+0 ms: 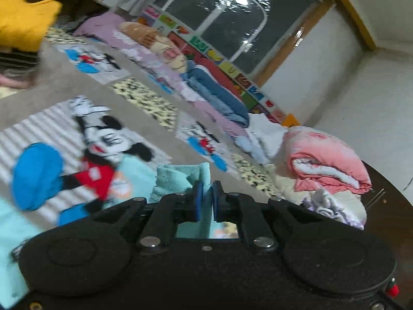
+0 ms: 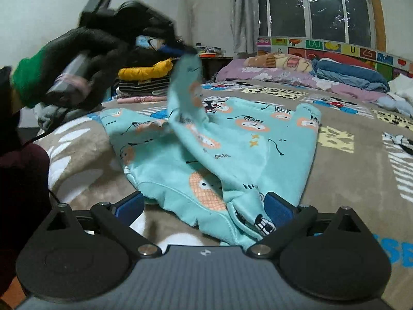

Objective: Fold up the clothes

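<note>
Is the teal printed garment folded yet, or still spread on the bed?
Mid-fold: the teal garment lies mostly spread, one part lifted by the left gripper; right gripper open.

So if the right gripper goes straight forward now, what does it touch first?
Most likely the turquoise garment. The right gripper has its jaws open, and the nearest hem already lies between them on the bed cover; exact depth is unclear.

left gripper (image 1: pixel 205 196) and right gripper (image 2: pixel 205 208): black bodies, round discs, silver screws, blue pads. at ten o'clock, a black-gloved hand (image 2: pixel 85 51) with green cuff, perhaps a maroon sleeve below.
</note>
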{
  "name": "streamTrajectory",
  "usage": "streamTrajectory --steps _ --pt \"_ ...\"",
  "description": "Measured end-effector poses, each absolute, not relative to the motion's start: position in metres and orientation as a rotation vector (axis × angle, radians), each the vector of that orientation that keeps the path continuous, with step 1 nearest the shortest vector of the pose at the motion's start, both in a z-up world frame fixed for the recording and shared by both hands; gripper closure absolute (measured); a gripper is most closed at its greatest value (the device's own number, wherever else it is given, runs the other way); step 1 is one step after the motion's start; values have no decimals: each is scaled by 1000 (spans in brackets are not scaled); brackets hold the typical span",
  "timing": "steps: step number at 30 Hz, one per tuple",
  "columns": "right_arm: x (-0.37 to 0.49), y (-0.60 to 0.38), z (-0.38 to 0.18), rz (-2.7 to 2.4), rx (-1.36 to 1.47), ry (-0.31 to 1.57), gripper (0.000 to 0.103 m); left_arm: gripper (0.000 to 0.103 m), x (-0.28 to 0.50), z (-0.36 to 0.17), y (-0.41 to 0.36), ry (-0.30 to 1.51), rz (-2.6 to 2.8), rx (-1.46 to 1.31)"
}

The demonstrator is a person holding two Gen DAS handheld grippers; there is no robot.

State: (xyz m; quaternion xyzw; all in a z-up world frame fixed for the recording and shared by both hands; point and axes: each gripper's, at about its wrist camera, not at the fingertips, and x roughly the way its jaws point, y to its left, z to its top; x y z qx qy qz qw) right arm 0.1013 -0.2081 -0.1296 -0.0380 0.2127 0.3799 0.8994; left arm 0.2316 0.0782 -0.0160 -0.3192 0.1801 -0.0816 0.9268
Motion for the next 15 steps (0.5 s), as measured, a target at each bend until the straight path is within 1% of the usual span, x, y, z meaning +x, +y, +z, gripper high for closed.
streamTrajectory --steps 7,15 --pt "105 -213 -130 798 -34 449 4 98 297 -12 37 420 -183 -624" --pt "108 -216 -130 810 -1 463 4 98 349 -35 -13 510 -132 -488"
